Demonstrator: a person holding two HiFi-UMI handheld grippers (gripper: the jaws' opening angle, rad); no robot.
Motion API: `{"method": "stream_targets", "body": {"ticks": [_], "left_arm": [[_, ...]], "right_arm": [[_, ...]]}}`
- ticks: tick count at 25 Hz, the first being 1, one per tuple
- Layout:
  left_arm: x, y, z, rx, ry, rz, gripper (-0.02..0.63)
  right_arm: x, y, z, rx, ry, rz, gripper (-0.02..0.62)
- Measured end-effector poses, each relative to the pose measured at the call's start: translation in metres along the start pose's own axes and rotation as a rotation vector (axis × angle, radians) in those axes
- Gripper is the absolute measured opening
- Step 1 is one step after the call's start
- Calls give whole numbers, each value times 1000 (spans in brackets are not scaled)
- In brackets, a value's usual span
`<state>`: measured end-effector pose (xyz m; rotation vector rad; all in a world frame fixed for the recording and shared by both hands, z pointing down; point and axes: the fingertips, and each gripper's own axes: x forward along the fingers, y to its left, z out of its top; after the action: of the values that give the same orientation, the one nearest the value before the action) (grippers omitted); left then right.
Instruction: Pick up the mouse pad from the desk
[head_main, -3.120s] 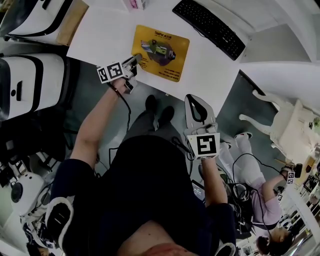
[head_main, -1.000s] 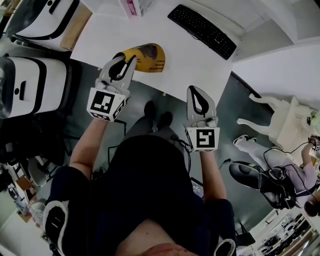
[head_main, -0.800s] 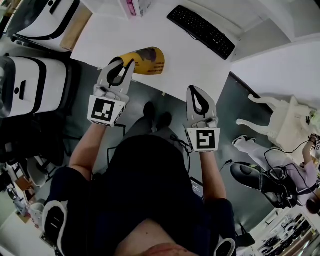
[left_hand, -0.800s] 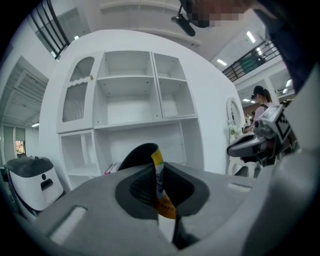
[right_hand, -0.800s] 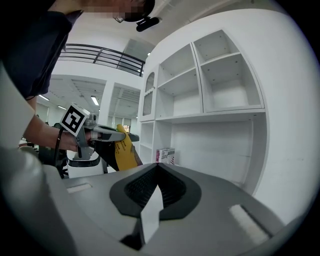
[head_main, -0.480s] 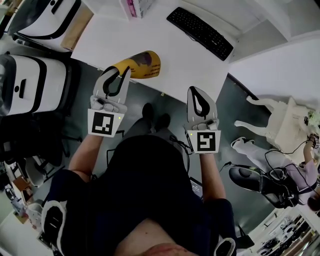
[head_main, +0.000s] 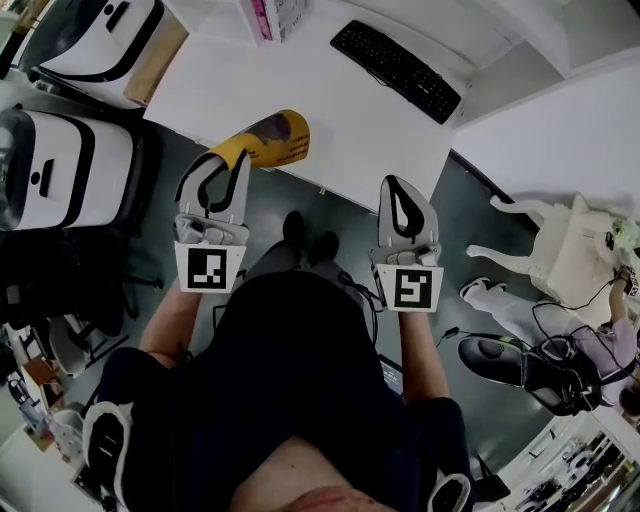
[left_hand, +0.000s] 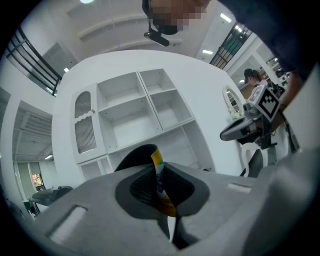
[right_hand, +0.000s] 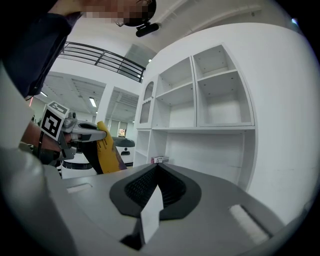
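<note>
The yellow mouse pad (head_main: 270, 139) hangs curled off the desk's near edge, clear of the white desk (head_main: 330, 110). My left gripper (head_main: 236, 152) is shut on its near edge. In the left gripper view the pad (left_hand: 158, 176) stands edge-on, pinched between the grey jaws of the left gripper (left_hand: 161, 171), with its black underside arching above them. My right gripper (head_main: 399, 181) floats beside the desk's front corner, shut with nothing in it. In the right gripper view its jaws (right_hand: 157, 168) meet, and the pad (right_hand: 107, 148) and left gripper (right_hand: 84, 132) show at the left.
A black keyboard (head_main: 396, 69) lies at the desk's far right, and a pink box (head_main: 268, 14) stands at the far edge. White machines (head_main: 62, 166) stand left of the desk. A white chair (head_main: 558, 243) is at the right. White shelves (right_hand: 210, 95) rise ahead.
The pad, flat on the desk three seconds ago, has been lifted off by my left gripper, which drew it back towards me while rolling. My right gripper rose slightly.
</note>
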<state>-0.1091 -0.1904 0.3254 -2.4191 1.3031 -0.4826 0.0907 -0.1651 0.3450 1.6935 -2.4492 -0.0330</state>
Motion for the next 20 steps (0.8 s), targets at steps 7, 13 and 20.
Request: {"method": "stream_targets", "body": {"ticks": [7, 13, 20], "left_arm": [[-15, 2, 1, 33, -5, 46, 17], [-24, 5, -3, -125, -41, 99, 17], [-31, 4, -10, -179, -45, 118, 17]], "right_arm": [[-14, -4, 6, -9, -16, -33, 0], [-21, -1, 7, -2, -16, -49, 0], [-27, 7, 8, -39, -16, -61, 0]]}}
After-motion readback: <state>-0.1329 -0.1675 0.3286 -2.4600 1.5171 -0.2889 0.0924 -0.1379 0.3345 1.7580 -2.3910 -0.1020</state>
